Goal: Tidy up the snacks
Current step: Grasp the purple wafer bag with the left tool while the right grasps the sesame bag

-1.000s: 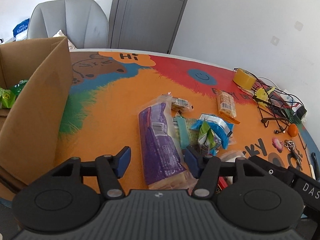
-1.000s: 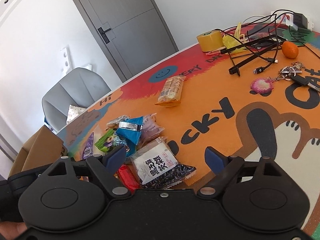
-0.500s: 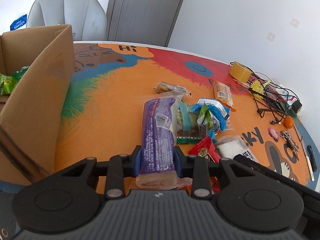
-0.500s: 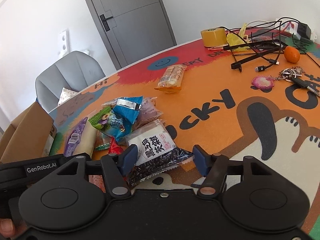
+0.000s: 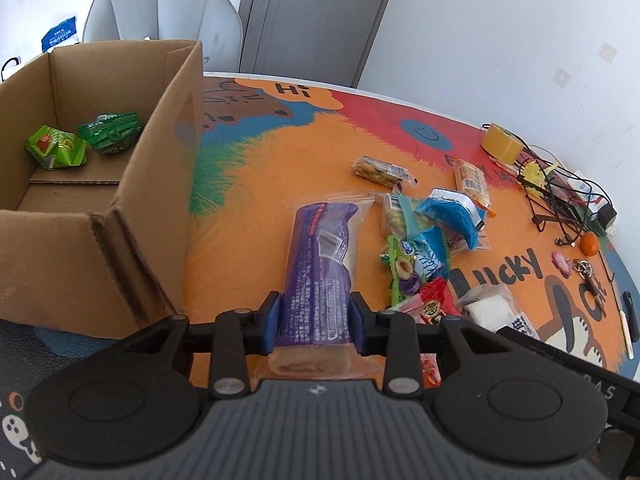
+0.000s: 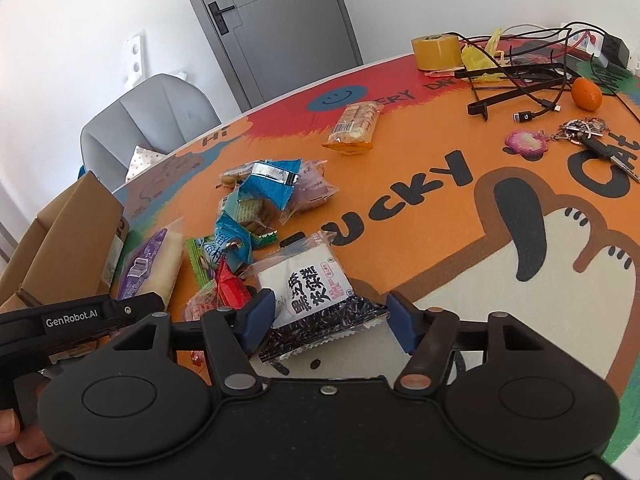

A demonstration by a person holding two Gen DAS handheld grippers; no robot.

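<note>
The open cardboard box fills the left of the left wrist view, standing on the table; two green snack packets lie side by side on its floor near the far wall; the rest of its floor is bare. The left gripper, at lower centre, has its jaws clamped on the near end of a long purple-wrapped snack, both blue pads pressing the wrapper, after opening a touch. In the right wrist view the right gripper has just been widening, its jaws either side of a black-and-white seed packet at lower centre; the left pad touches the packet's edge while the right pad stands just clear. A heap of blue, green and red snack packets lies right of the purple one on the orange cartoon table mat; a roll of tape, cables, keys and a small orange fruit sit at the right; a grey chair and grey door stand behind, against white walls.
</note>
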